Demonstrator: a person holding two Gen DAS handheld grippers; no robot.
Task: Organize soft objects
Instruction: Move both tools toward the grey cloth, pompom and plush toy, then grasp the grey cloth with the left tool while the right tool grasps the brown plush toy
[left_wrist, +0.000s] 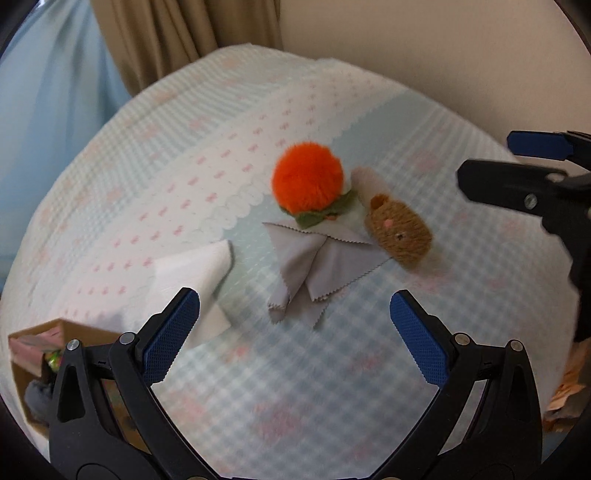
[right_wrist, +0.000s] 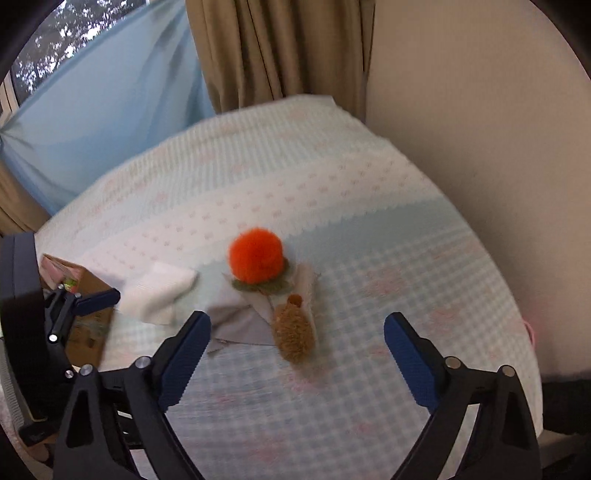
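Observation:
An orange fluffy pompom (left_wrist: 308, 179) with green felt leaves sits on a grey cloth (left_wrist: 314, 262) on the bed. A brown knitted animal toy (left_wrist: 400, 232) lies beside it on the right. A white folded cloth (left_wrist: 192, 273) lies to the left. My left gripper (left_wrist: 295, 325) is open and empty, hovering in front of the grey cloth. My right gripper (right_wrist: 297, 350) is open and empty, just in front of the brown toy (right_wrist: 295, 332); the pompom (right_wrist: 256, 258), grey cloth (right_wrist: 240, 319) and white cloth (right_wrist: 159, 290) lie beyond. The right gripper also shows in the left wrist view (left_wrist: 491, 162).
A cardboard box (left_wrist: 40, 354) with soft items stands at the bed's left edge, also in the right wrist view (right_wrist: 90, 306). The checked bedspread (left_wrist: 295, 387) covers the bed. A wall (right_wrist: 480, 129) runs along the right, curtains (right_wrist: 280, 48) behind.

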